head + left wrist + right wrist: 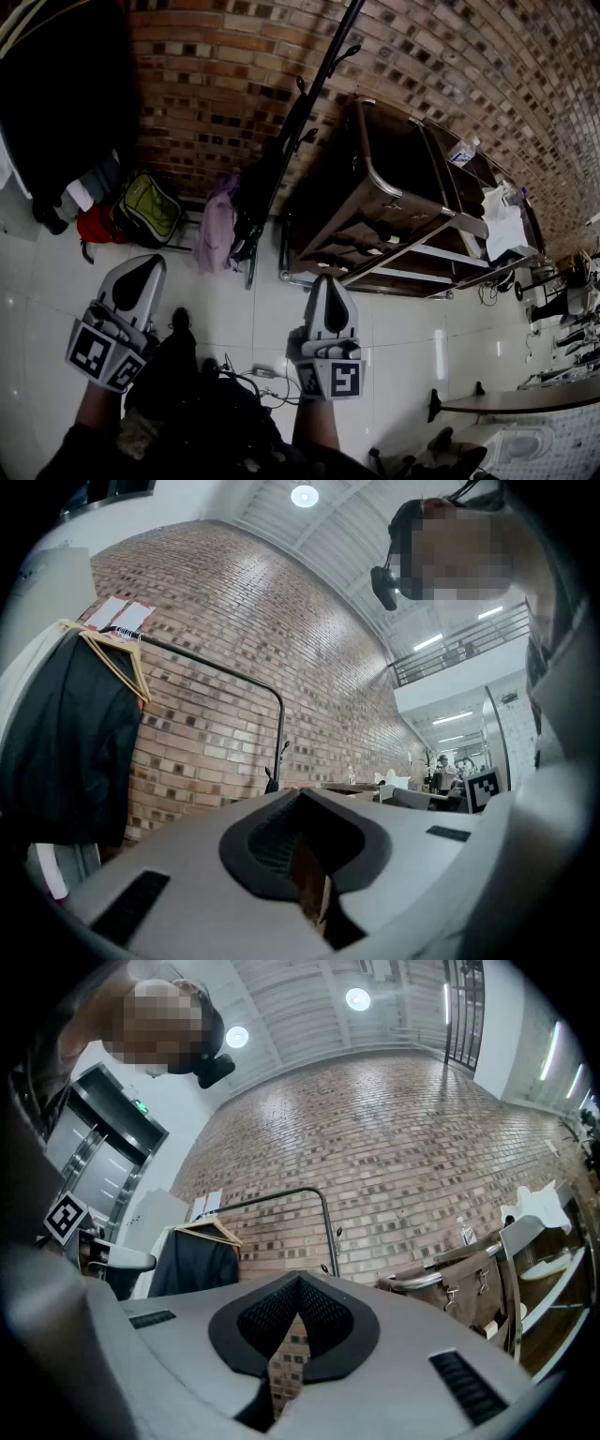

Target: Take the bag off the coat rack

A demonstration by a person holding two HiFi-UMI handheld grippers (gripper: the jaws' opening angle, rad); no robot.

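The black coat rack [298, 112] runs up the brick wall, with small hooks on its upright. A pink bag [217, 230] hangs low beside its foot, and something dark [258, 187] hangs on the upright next to it. My left gripper [150, 262] and right gripper [328, 281] are both held low over the floor, well short of the rack, shut and empty. In the left gripper view the rack's rail [279, 714] stands beyond the left gripper [300, 797]. In the right gripper view the rail [323, 1218] rises above the right gripper [298, 1281].
A green backpack [148, 208] and a red bag [94, 225] lie against the wall at left, under a black coat [56, 94] on a hanger. A brown canvas cart [375, 187] on a metal frame stands right of the rack. Cables [248, 375] trail over the white tiles.
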